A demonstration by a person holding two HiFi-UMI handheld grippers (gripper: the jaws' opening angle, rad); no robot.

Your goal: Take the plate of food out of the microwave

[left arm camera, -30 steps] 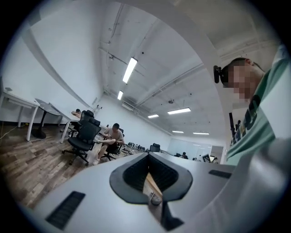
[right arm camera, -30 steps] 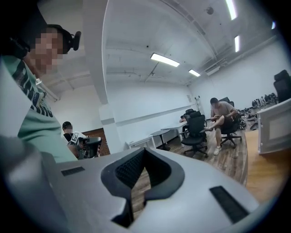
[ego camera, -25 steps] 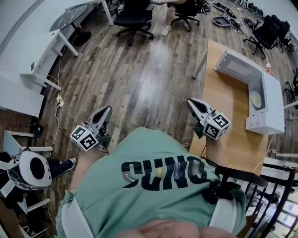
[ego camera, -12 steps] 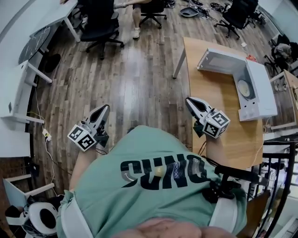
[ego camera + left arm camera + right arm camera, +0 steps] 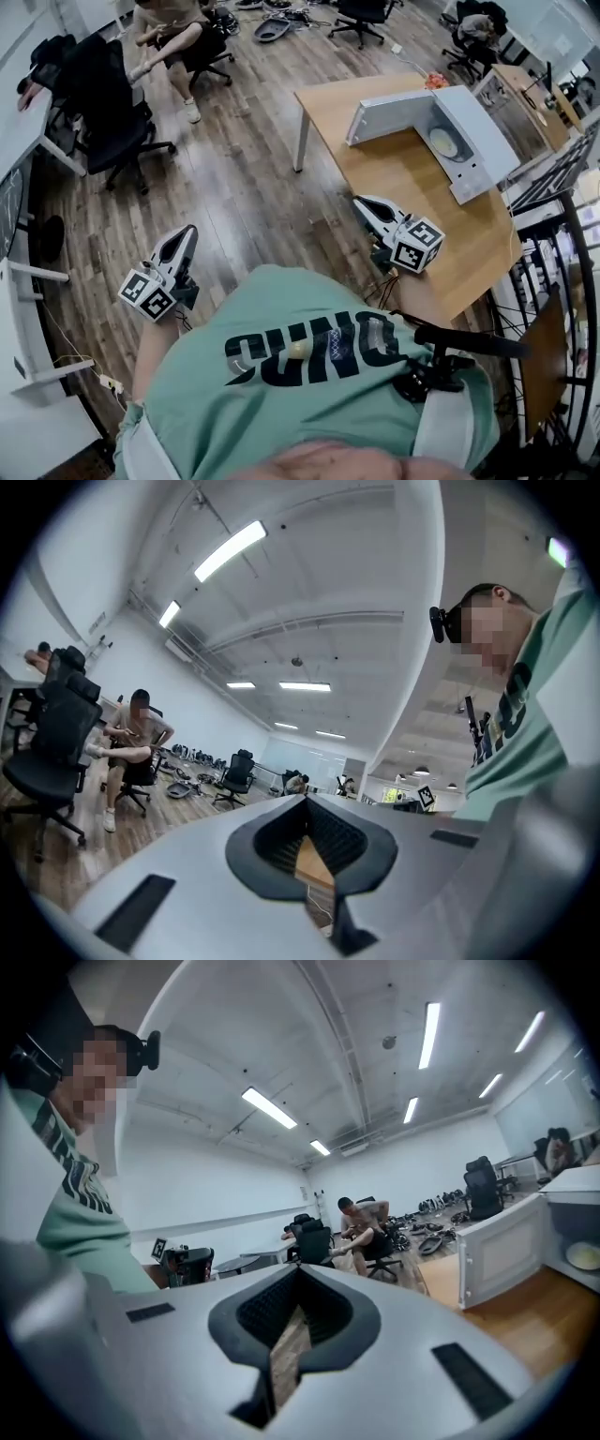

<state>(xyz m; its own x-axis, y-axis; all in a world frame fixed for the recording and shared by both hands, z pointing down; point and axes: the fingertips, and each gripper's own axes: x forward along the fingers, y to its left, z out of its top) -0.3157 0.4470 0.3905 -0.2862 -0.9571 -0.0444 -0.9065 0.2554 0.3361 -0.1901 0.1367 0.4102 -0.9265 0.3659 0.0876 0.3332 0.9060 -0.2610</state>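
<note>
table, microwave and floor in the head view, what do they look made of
The table: pale matte wood-look top with faint grain; laminate or veneer, can't tell. The microwave: smooth white casing, probably painted metal, maybe plastic. The floor: dark wood-look planks with visible seams and a sheen; real wood or vinyl unclear.

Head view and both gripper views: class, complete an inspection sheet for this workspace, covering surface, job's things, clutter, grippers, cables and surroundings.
Surface: wooden table, light top.
Job's things: microwave on the table, door open; plate inside, food not discernible.
Clutter: small orange thing behind the microwave.
Grippers: left gripper over the floor, right gripper by the table's edge; both shut, empty.
Cables: power strip with white lead on the floor.
Surroundings: wood floor, office chair, seated person.
</note>
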